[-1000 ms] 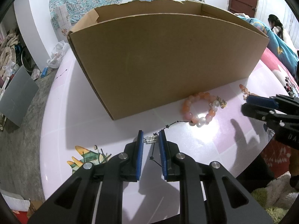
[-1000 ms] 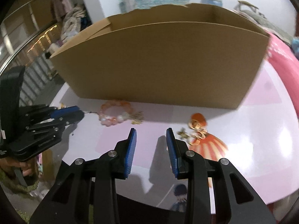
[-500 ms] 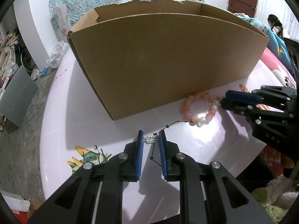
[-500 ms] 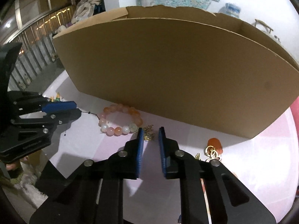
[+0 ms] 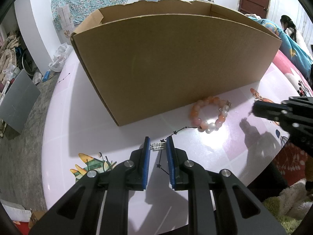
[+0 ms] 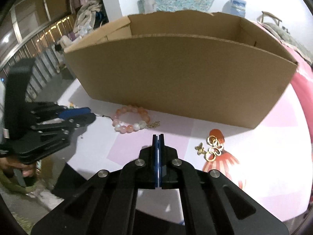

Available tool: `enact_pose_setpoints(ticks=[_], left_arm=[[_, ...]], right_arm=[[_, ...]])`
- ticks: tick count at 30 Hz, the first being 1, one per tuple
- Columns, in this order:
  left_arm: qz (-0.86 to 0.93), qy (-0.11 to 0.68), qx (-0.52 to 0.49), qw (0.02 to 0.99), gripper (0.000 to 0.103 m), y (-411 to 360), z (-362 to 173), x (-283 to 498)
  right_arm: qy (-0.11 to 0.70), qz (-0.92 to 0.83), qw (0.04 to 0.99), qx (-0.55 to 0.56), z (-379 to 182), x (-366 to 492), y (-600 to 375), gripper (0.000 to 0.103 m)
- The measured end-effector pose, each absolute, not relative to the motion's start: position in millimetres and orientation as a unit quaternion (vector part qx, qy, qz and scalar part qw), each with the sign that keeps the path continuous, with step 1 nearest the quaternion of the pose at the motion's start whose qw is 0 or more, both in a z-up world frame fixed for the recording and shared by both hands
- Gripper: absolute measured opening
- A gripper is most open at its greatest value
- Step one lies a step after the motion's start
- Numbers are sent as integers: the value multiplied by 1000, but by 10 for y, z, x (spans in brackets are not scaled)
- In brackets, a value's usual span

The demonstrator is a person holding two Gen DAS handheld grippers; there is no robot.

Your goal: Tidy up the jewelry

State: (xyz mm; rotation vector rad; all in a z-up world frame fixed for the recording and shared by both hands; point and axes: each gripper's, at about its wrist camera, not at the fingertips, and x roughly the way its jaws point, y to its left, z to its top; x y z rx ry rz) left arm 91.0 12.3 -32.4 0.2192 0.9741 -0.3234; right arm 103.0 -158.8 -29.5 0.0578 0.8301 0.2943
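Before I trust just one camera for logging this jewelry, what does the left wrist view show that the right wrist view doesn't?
Only the left wrist view shows the small silver charm between the left gripper fingers, with its black star chain running to the bracelet.

Only the right wrist view shows the gold earrings clearly, and the right gripper shut on nothing.

Both show the cardboard box, the pink beaded bracelet in front of it, and the pink table.

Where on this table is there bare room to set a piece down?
Bare pink tabletop lies left of the brown cardboard box, above the aeroplane sticker. Crowded along the box front: peach bead bracelet, black star chain, gold earrings.
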Motion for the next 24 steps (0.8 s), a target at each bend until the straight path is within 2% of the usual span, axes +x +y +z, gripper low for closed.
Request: enact_pose_setpoints(ticks=[10, 24], left_arm=[[-157, 462, 100, 867, 16, 141, -322, 903], [-193, 423, 85, 881, 16, 272, -21, 756]], right_arm=[[367, 162, 907, 126, -36, 824, -1881, 0], [351, 164, 909, 154, 13, 882, -1890, 0]])
